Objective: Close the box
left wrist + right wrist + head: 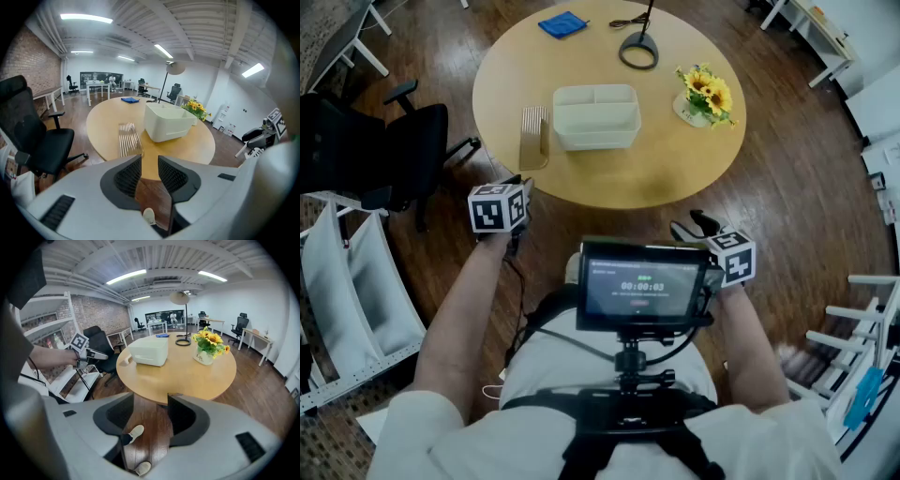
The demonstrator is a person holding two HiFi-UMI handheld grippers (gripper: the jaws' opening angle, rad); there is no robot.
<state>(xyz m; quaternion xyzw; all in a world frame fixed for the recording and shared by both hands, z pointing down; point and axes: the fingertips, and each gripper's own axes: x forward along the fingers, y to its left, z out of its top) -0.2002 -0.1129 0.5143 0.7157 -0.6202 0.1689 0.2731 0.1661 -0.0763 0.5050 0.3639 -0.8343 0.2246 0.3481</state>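
Note:
An open white box (596, 114) stands in the middle of a round wooden table (675, 159). Its ribbed lid (533, 136) lies flat on the table just left of it. My left gripper (514, 192) hovers off the table's near left edge, jaws open and empty. The left gripper view looks over the gripper (150, 161) at the lid (129, 138) and box (166, 123). My right gripper (701, 225) hangs off the near right edge, also open with nothing between the fingers. From the right gripper (151, 401), the box (147, 351) sits across the table.
A pot of sunflowers (705, 94) stands right of the box; a lamp base (638, 49) and a blue cloth (562, 23) lie at the far side. A black office chair (384, 141) and a white rack (356, 281) stand to my left. A small monitor (642, 286) hangs at my chest.

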